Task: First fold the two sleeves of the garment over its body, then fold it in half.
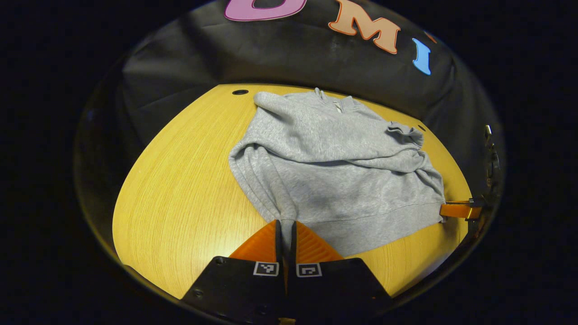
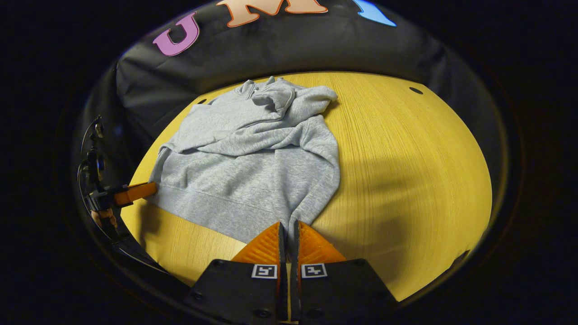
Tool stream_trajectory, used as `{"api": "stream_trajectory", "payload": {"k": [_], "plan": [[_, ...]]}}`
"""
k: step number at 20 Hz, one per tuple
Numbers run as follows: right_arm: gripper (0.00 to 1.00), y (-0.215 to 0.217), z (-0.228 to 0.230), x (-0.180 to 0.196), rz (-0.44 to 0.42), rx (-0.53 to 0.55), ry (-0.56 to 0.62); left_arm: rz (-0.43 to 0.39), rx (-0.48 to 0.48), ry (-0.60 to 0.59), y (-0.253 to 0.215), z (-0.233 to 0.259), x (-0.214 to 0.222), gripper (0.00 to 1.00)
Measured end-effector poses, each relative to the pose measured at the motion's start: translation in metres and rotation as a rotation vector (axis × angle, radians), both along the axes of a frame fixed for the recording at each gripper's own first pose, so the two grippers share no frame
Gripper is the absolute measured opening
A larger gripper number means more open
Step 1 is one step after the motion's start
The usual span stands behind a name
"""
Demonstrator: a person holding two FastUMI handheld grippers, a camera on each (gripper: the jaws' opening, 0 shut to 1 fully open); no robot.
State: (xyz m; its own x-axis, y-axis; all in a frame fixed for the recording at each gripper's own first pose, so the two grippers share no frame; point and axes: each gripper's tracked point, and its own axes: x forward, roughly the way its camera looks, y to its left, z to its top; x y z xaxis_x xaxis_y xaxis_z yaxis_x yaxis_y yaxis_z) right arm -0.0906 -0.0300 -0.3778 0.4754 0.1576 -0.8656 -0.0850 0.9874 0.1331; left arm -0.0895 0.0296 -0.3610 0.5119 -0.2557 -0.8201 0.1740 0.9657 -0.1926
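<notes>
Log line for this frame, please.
stage: half-fold grasp | sweatshirt: sleeves folded over | left gripper, right gripper: shut on hem corners

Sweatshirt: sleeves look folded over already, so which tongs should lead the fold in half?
Neither alone. The left tongs and right tongs are each shut on a bottom hem corner of the sweatshirt, sleeves already crossed over it, so both should probably lift together.

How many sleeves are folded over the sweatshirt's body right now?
2. Both lie across the sweatshirt: one sleeve crosses the chest from the left tool's side, the other sleeve from the right tool's side, overlapping near the middle.
</notes>
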Motion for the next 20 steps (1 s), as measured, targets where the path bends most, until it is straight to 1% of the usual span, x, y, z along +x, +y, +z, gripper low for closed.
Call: {"api": "stream_trajectory", "payload": {"k": [3, 6, 9, 15, 20], "plan": [[0.05, -0.001, 0.004, 0.003, -0.008, 0.021, 0.02, -0.009, -0.001, 0.032, -0.003, 0.002, -0.003, 0.0], [0.05, 0.003, 0.017, 0.009, -0.041, 0.075, -0.012, 0.009, -0.002, 0.044, -0.004, 0.007, -0.001, 0.0], [0.05, 0.01, 0.036, 0.017, -0.068, 0.135, -0.039, 0.023, -0.025, 0.04, -0.005, 0.019, 0.004, 0.0], [0.05, 0.016, 0.08, 0.048, -0.164, 0.297, -0.073, 0.06, -0.082, -0.009, -0.005, 0.056, 0.036, 0.0], [0.05, 0.02, 0.107, 0.081, -0.205, 0.383, -0.112, 0.076, -0.123, -0.037, -0.006, 0.079, 0.063, 0.0]]}}
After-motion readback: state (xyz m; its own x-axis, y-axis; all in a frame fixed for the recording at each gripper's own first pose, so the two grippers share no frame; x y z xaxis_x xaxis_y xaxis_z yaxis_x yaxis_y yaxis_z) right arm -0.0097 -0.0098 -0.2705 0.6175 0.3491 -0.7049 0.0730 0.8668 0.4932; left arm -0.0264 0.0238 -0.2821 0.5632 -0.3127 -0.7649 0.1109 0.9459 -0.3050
